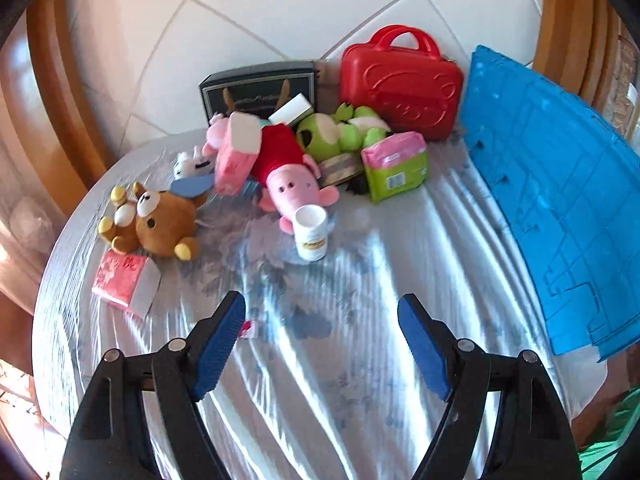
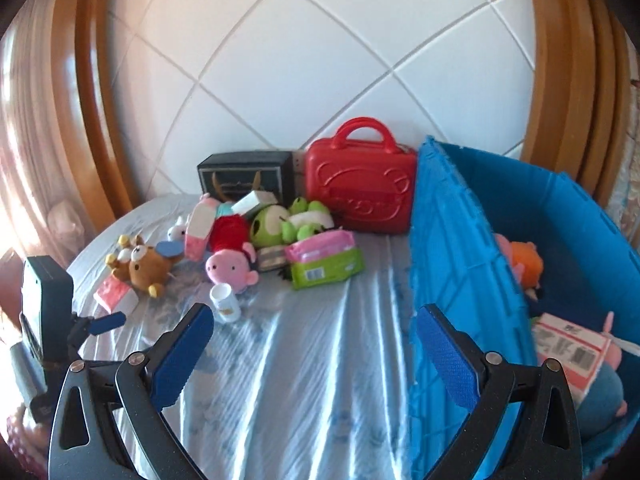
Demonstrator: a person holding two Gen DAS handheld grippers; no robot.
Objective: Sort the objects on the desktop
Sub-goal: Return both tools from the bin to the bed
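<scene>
Round table (image 1: 360, 360) draped in pale blue flowered cloth under glossy clear plastic, set against a white tiled wall (image 2: 320, 60) between curved wooden frames. At the far edge, against the wall: dark box (image 1: 260, 88) and red toy suitcase (image 1: 400, 84), standing upright side by side. In front of them, a jumble of toys and packets: brown bear (image 1: 160, 224) at the left with a red-and-white tissue pack (image 1: 124, 280) beside it, pink pig doll (image 1: 296, 184) in a red dress, green frog toy (image 1: 340, 132), pink-and-green packet (image 1: 396, 164), white bottle (image 1: 312, 232) upright just below the pig's snout. On the right, blue plastic crate (image 2: 460, 260), already holding an orange-clad doll (image 2: 524, 260) and a pink-and-white carton (image 2: 568, 348).

Left gripper (image 1: 320, 340) angled down over bare cloth near the table's front, jaws spread wide, nothing between them, well short of the bottle. Right gripper (image 2: 316, 352) likewise pointed down, jaws parted and empty, right finger (image 2: 448, 360) over the crate's near wall. Left gripper also visible at the left edge of the right wrist view.
</scene>
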